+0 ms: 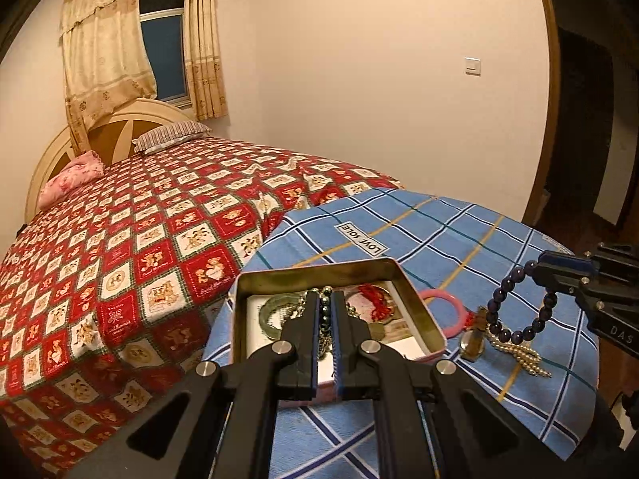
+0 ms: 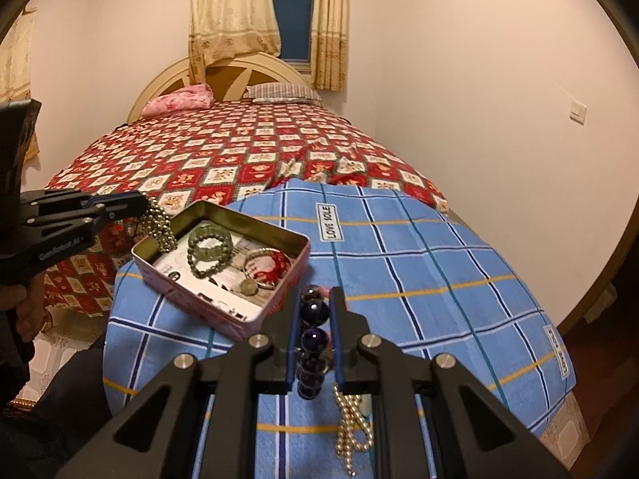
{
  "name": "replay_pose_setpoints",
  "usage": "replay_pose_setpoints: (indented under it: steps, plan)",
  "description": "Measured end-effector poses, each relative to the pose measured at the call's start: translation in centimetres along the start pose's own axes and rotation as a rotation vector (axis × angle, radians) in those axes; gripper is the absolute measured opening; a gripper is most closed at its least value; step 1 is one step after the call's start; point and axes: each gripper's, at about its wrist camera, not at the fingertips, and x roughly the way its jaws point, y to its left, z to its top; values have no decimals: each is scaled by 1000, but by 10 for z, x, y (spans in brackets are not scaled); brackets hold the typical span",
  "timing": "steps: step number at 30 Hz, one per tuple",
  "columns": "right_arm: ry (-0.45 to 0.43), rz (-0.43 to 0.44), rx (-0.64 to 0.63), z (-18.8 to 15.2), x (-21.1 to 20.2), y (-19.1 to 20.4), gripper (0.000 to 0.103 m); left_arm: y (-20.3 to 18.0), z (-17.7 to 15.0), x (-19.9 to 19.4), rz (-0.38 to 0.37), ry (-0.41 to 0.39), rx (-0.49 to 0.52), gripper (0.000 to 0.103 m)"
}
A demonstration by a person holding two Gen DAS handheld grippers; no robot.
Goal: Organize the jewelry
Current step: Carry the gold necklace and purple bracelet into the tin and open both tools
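An open metal tin (image 1: pixel 415 303) (image 2: pixel 297 247) sits on a blue checked cloth (image 1: pixel 439 231) (image 2: pixel 419 279). My left gripper (image 1: pixel 326 299) (image 2: pixel 139 203) is shut on a metallic bead necklace (image 2: pixel 161 227) that hangs over the tin's near left corner. My right gripper (image 2: pixel 315 299) (image 1: pixel 537 269) is shut on a dark purple bead bracelet (image 1: pixel 519 303) (image 2: pixel 313 339), held above the cloth right of the tin. The tin holds a green bead bracelet (image 2: pixel 209 249), a red-thread bangle (image 2: pixel 267 265) and a coin (image 2: pixel 248 287).
On the cloth right of the tin lie a pink bangle (image 1: pixel 447 311), a wristwatch (image 1: pixel 473 339) and a pearl strand (image 1: pixel 519 355) (image 2: pixel 351 427). A bed with a red patchwork cover (image 1: pixel 120 239) (image 2: pixel 239 147) lies behind and to the left.
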Motion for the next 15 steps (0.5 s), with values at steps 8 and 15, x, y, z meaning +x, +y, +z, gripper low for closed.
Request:
replay_pose_setpoints:
  steps: [8, 15]
  plan:
    - [-5, 20, -31, 18, 13, 8, 16, 13, 5, 8, 26, -2, 9, 4]
    - [-7, 38, -55, 33, 26, 16, 16, 25, 12, 17, 46, 1, 10, 4]
